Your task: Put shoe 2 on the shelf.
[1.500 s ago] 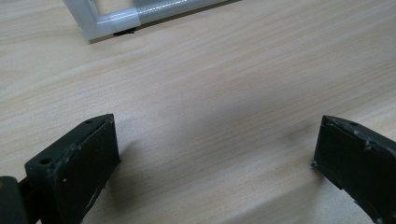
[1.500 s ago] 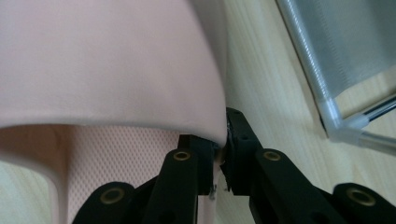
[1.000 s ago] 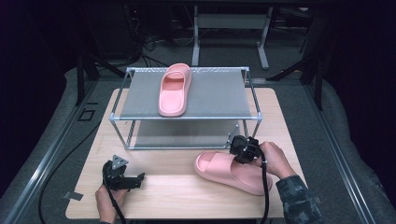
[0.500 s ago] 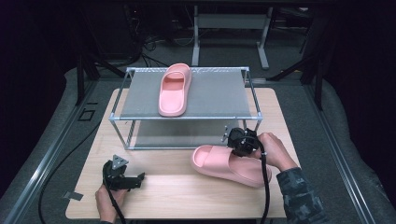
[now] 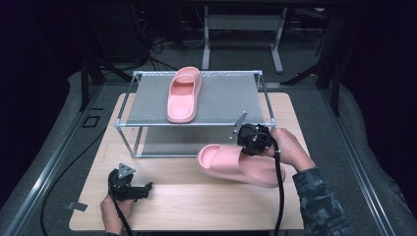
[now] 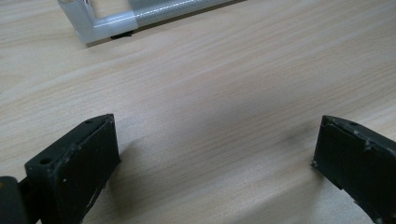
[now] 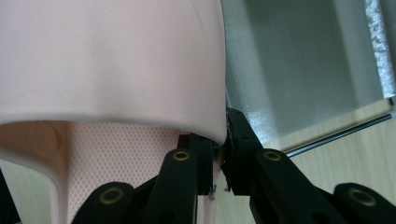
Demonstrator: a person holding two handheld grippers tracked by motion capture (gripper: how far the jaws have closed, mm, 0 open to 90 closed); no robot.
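Observation:
One pink slide sandal (image 5: 184, 94) lies on top of the grey metal rack (image 5: 216, 105). A second pink sandal (image 5: 236, 164) is lifted off the wooden table (image 5: 192, 196), in front of the rack at the right. My right gripper (image 5: 246, 143) is shut on the edge of its strap (image 7: 140, 65); the jaws pinch the pink rim (image 7: 217, 135). At the front left my left gripper (image 5: 140, 189) rests low over the table, open, with bare wood (image 6: 215, 121) between its jaws.
The rack's lower shelf (image 7: 299, 60) is close behind the held sandal. A corner leg of the rack (image 6: 100, 30) stands ahead of the left gripper. Dark floor and cables surround the table.
The right gripper has carried the held sandal up and left, toward the rack's front. The left gripper has stayed put.

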